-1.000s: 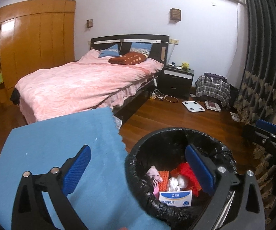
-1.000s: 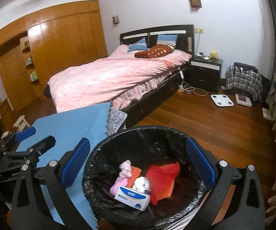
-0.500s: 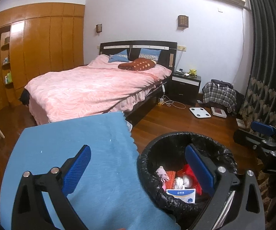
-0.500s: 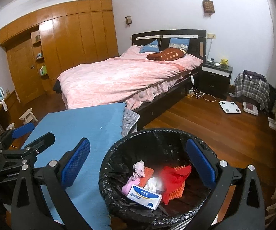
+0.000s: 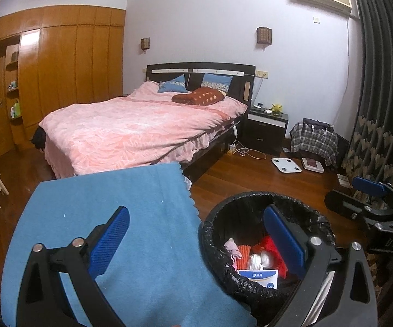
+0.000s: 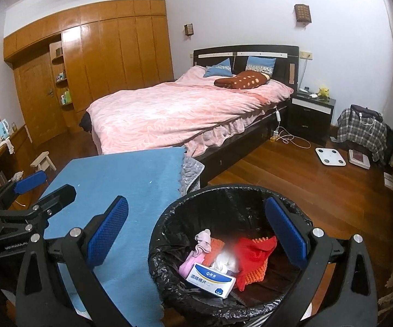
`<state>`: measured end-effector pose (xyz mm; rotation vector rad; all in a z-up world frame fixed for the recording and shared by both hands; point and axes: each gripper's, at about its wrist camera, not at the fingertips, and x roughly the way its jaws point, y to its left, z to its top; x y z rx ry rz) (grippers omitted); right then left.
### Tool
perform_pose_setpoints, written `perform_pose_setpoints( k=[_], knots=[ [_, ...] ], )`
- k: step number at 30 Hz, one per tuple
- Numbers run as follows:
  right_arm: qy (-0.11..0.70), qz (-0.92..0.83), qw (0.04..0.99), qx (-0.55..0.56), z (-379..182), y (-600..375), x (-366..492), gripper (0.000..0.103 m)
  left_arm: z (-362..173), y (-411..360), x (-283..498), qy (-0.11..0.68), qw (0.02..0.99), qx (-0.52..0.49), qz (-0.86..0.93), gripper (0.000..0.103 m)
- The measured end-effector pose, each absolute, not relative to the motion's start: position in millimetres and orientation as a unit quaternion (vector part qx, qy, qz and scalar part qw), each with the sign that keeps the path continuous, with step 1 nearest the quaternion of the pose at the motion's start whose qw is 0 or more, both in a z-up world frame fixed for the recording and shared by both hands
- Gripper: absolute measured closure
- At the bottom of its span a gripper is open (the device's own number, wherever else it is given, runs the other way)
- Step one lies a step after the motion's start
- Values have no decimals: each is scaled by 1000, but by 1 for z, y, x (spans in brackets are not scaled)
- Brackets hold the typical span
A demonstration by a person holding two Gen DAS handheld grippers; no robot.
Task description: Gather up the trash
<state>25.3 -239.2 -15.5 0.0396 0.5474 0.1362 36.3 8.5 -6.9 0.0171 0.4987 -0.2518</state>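
Note:
A bin lined with a black bag [image 5: 212, 234] [image 6: 166, 226] stands on the floor beside a table under a blue cloth [image 5: 120, 207] [image 6: 120, 179]. In it lie a white and blue box [image 6: 210, 279] [image 5: 259, 276], a red cloth [image 6: 253, 253], pink fabric [image 6: 203, 241] and crumpled white paper [image 6: 225, 263]. My left gripper [image 5: 196, 242] is open and empty, above the table edge and the bin. My right gripper [image 6: 196, 234] is open and empty above the bin. Each gripper shows in the other's view, the right one [image 5: 371, 201] and the left one [image 6: 30, 190].
A bed with a pink cover [image 5: 142, 128] stands behind the table. A dark nightstand [image 5: 267, 128], a white scale [image 5: 286, 164], a plaid-covered item [image 5: 313, 139] and a cable lie on the wooden floor. A curtain [image 5: 381, 109] hangs at right. A small wooden stool [image 6: 44, 162] stands at left.
Both grippers have pulled up and back from the bin, so the bin looks smaller and lower in both views. Both stay open and empty.

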Motion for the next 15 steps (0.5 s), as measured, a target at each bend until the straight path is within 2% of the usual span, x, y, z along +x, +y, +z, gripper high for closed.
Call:
perform_pose_setpoints(
  k=[15],
  knots=[
    [272,69,960,16,-15,-235,25,5,-6,9,36,245,962,8,-123,6]
  ],
)
